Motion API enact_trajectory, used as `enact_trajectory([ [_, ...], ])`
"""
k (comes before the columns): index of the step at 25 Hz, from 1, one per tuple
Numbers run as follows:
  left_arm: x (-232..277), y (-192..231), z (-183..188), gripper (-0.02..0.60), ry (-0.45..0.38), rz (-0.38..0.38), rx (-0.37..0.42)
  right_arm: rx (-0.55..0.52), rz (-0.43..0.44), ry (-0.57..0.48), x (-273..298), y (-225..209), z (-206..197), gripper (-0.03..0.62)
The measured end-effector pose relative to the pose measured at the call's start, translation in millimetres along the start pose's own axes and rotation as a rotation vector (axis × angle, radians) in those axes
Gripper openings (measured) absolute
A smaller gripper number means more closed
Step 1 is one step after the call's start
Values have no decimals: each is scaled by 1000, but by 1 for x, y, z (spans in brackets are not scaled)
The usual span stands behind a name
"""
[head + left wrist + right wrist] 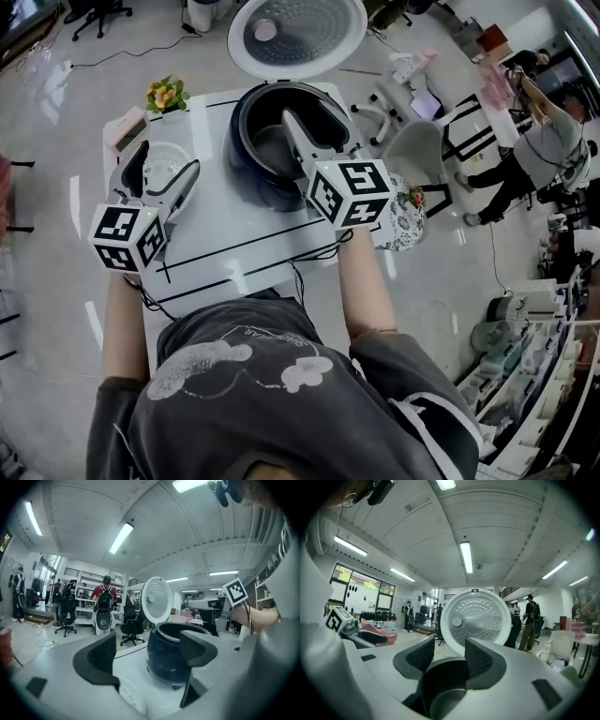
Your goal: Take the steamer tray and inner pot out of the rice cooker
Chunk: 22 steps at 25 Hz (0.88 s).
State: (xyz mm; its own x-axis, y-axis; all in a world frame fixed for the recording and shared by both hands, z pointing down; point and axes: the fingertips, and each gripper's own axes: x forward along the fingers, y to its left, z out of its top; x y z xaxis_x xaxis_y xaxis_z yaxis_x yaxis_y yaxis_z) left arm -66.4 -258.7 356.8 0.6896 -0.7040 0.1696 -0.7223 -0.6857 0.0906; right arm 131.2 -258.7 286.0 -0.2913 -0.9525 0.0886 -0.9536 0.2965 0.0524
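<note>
Two grippers, jaws apart and empty, flank the rice cooker (246,141) on our white table (253,253). We hold the right gripper (449,656) level over the open mouth, which the raised lid (474,617) leaves clear. The inner pot (447,705) sits inside, upright, mouth up. What looks like the steamer tray (161,167) lies under the left gripper (149,653).

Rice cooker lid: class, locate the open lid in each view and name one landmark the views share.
Head view: top centre, lid behind the cooker body.
Left gripper view: lid at centre, above the body.
Right gripper view: lid at centre, upright.
Shared landmark: the dark cooker body.
</note>
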Motion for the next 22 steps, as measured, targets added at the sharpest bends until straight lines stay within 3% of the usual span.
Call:
enact_trajectory([
  [4,25,-30,8,417,1,-12,14,-76,-34,87,-9,-54,-15,219],
  [12,75,-50,8,417,19,27,26,-150,44,284,13,-129,-65,221],
  [18,100,-56,9,417,47,73,45,-262,183,452,48,-142,-103,233],
  [22,113,-59,4,417,69,99,33,-347,251,510,66,-140,-119,235],
])
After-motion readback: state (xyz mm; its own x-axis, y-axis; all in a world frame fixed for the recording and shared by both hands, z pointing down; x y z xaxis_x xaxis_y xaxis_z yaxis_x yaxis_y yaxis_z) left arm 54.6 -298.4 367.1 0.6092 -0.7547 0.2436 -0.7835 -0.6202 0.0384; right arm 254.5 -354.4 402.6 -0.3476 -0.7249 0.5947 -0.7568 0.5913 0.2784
